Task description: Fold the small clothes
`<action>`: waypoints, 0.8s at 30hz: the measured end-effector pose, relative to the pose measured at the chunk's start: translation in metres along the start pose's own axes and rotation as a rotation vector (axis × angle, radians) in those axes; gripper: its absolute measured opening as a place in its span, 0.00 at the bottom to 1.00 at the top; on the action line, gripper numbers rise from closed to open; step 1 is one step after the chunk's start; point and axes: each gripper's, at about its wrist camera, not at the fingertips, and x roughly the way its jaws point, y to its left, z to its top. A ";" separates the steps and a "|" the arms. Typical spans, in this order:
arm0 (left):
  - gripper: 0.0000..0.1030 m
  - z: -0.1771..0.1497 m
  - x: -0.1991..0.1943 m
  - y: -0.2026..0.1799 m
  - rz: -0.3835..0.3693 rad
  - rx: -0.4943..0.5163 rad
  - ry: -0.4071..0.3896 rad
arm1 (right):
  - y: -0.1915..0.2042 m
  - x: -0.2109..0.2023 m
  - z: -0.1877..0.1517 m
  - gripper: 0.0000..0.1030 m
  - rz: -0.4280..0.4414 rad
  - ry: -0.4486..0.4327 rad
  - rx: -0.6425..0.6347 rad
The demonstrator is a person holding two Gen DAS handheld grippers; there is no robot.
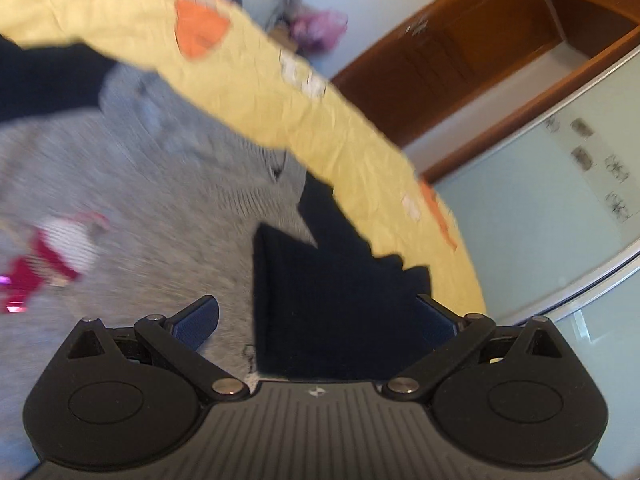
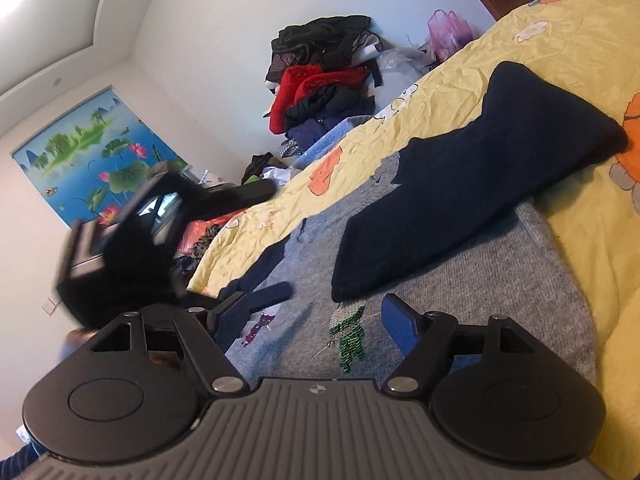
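- right gripper point(image 2: 315, 320) has its fingers spread wide, nothing pinched between them. They hang just over the grey sweater point(image 2: 460, 280), with the green sequin patch point(image 2: 349, 338) sitting right in the gap between the fingertips
- a navy sleeve point(image 2: 460, 196) is folded across the sweater's grey body, starting just ahead of the fingers and running off up and to the right
- the sweater is spread on a bed with a yellow sheet point(image 2: 440, 92) with orange prints on it
- left gripper point(image 1: 316, 320) is also wide open. The navy sleeve point(image 1: 332, 300) lies between its fingers but the pads aren't pressing on it, and the grey knit sits by its left finger. That view is pretty blurry
- in the right wrist view the left gripper point(image 2: 120, 240) shows as a dark smear off past the left finger, near the bed edge
- big pile of clothes point(image 2: 324, 80) way beyond the fingers, against the wall
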 end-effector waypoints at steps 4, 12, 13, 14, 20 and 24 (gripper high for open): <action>0.42 -0.005 0.026 -0.008 0.074 0.068 0.010 | -0.002 -0.001 0.001 0.74 0.013 0.006 0.027; 0.07 -0.006 0.021 -0.028 0.209 0.240 -0.035 | -0.002 0.002 0.001 0.74 0.020 0.022 0.026; 0.07 -0.005 0.015 -0.033 0.223 0.274 -0.059 | -0.002 0.002 0.001 0.74 0.020 0.021 0.026; 0.07 -0.003 0.008 -0.036 0.234 0.298 -0.078 | -0.002 0.002 0.001 0.74 0.020 0.020 0.027; 0.07 0.014 -0.031 -0.016 0.319 0.325 -0.150 | -0.002 0.003 0.002 0.75 0.018 0.022 0.025; 0.07 0.017 -0.051 0.022 0.402 0.273 -0.165 | -0.002 0.004 0.002 0.76 0.017 0.023 0.025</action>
